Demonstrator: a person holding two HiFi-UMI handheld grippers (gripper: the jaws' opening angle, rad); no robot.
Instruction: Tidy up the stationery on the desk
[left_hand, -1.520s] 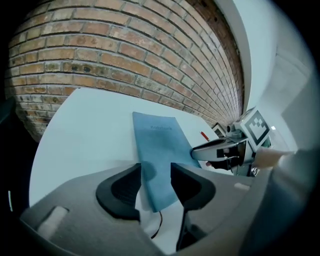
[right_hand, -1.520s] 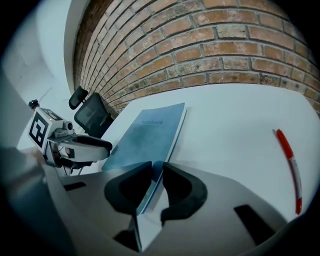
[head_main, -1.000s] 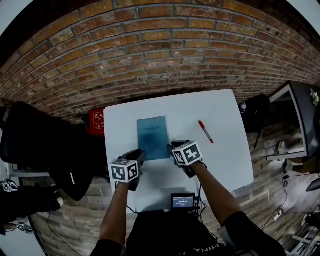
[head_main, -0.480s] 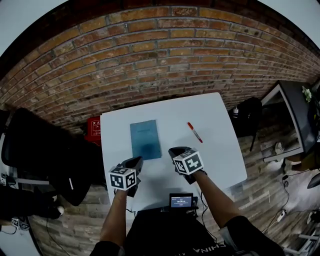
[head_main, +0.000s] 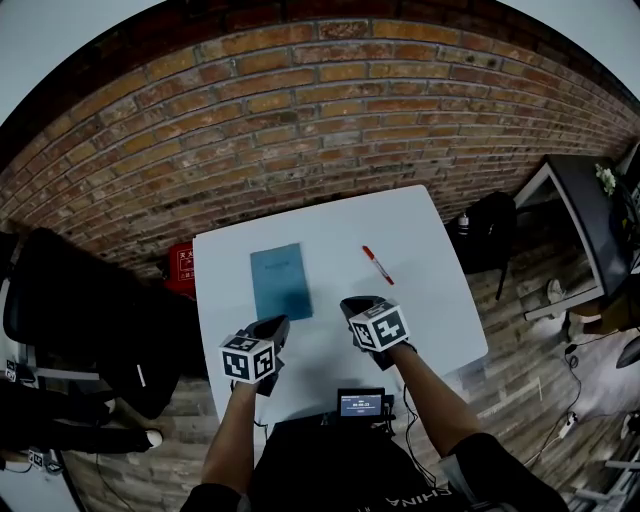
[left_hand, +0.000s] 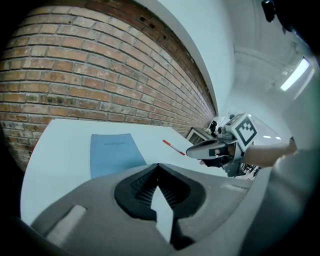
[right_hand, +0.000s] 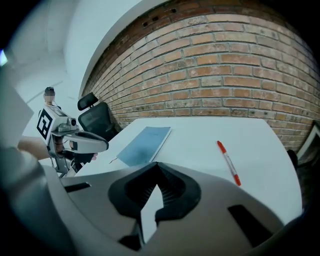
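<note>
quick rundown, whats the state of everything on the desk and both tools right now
blue notebook: closed, lying flat on the white desk
red pen: lying flat on the desk, apart from the notebook, not held
left tool: shut, nothing between its jaws
right tool: shut, nothing between its jaws
small screen: lit, at the desk's near edge
</note>
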